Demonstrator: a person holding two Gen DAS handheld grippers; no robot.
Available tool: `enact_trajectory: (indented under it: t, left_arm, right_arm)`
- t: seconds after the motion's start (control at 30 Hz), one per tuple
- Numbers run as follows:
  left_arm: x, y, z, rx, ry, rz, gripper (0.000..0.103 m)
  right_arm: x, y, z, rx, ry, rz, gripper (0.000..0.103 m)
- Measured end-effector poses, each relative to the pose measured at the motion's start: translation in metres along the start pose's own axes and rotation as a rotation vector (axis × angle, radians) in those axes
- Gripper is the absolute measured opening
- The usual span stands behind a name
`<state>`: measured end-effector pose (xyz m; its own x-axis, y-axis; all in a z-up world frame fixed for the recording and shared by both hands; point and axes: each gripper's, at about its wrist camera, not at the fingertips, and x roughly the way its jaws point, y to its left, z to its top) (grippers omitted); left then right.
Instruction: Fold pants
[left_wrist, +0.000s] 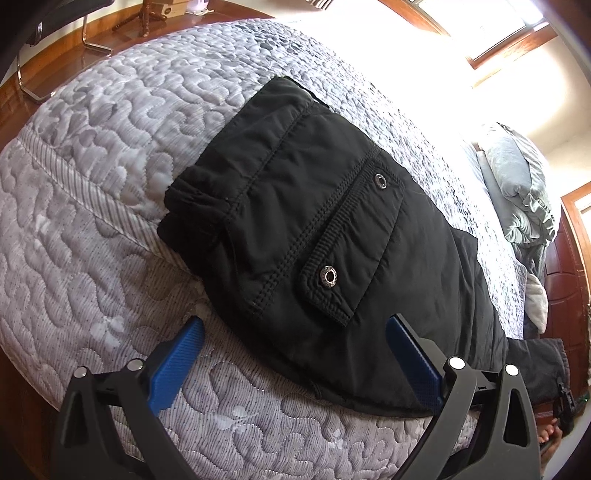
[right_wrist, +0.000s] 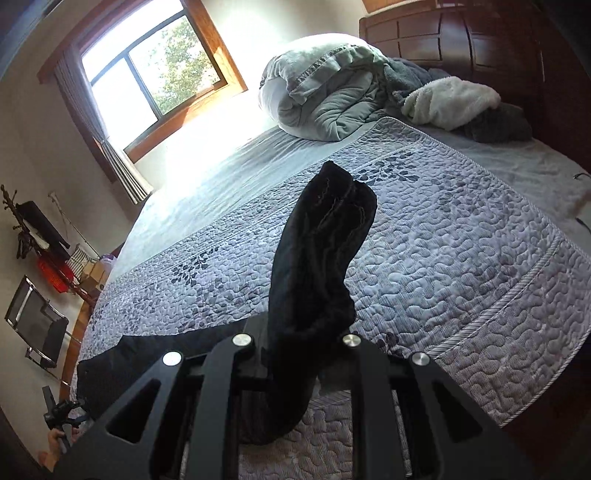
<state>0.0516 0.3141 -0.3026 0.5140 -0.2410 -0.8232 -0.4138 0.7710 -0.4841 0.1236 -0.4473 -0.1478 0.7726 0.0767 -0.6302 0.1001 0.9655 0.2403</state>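
Note:
Black pants (left_wrist: 332, 229) lie on the quilted bedspread (left_wrist: 110, 147) near the bed's edge, a snap-buttoned pocket flap (left_wrist: 343, 266) facing up. My left gripper (left_wrist: 295, 321) is open just above them. One blue pad (left_wrist: 184, 347) is over the quilt and the other is over the cloth. In the right wrist view, my right gripper (right_wrist: 295, 332) is shut on a bunched leg end (right_wrist: 325, 240), which it holds up above the bed. The cloth hides its pads. The rest of the pants (right_wrist: 122, 354) lies flat at lower left.
A rolled grey-green duvet (right_wrist: 325, 92), a white fleece (right_wrist: 450, 99) and a dark wooden headboard (right_wrist: 461, 37) are at the head of the bed. A window (right_wrist: 147, 70) is on the far wall. A chair (right_wrist: 37, 325) and a coat stand (right_wrist: 22, 221) stand on the floor beside the bed.

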Motion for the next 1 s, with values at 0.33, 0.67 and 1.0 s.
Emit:
enact_trajectory:
  t: [0.33, 0.67, 1.0]
  left_arm:
    - [0.002, 0.002, 0.000, -0.002, 0.001, -0.037, 0.099]
    - [0.005, 0.004, 0.001, 0.007, 0.006, -0.057, 0.099]
    - [0.001, 0.009, -0.005, 0.018, 0.021, -0.078, 0.099]
  right_arm:
    - [0.004, 0.068, -0.005, -0.243, 0.004, -0.084, 0.015]
    - [0.024, 0.182, -0.042, -0.622, 0.012, -0.160, 0.014]
    - [0.069, 0.266, -0.098, -0.848, 0.080, -0.171, 0.014]
